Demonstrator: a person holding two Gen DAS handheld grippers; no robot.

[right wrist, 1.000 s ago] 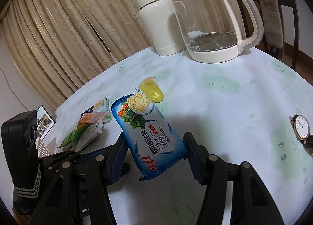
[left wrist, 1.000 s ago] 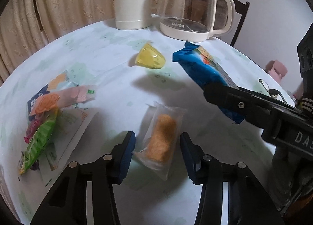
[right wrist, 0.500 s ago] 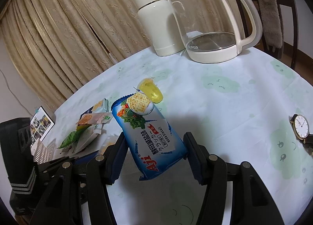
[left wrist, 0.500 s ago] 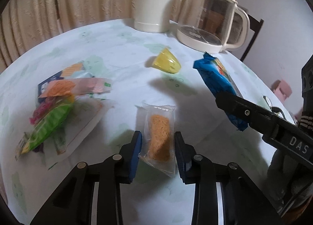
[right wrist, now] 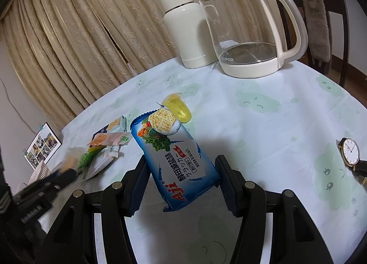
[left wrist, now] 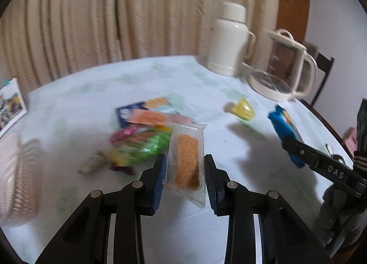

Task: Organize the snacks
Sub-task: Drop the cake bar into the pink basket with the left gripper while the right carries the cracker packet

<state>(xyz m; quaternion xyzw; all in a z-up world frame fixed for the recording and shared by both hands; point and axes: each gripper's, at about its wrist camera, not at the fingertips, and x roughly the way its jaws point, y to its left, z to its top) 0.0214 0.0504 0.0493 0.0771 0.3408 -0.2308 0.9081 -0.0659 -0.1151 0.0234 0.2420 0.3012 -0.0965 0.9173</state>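
Slippage is the risk: a clear-wrapped cake (left wrist: 185, 160) is pinched by the left gripper (left wrist: 185, 178) above the surface (left wrist: 91, 108), near the basket (left wrist: 18, 179); a blue cracker pack (right wrist: 176, 156) is clamped in the right gripper's (right wrist: 181, 183) jaws.

readable print on three things

between the right gripper's jaws, the blue cracker pack (right wrist: 177, 149) bears "aji" in red and "soda biscuit" in small type beside other script. well ahead of those jaws, the glass kettle (right wrist: 248, 32) has "supor" on its white base. right of the left gripper's jaws, the other gripper's finger (left wrist: 321, 167) shows "das".
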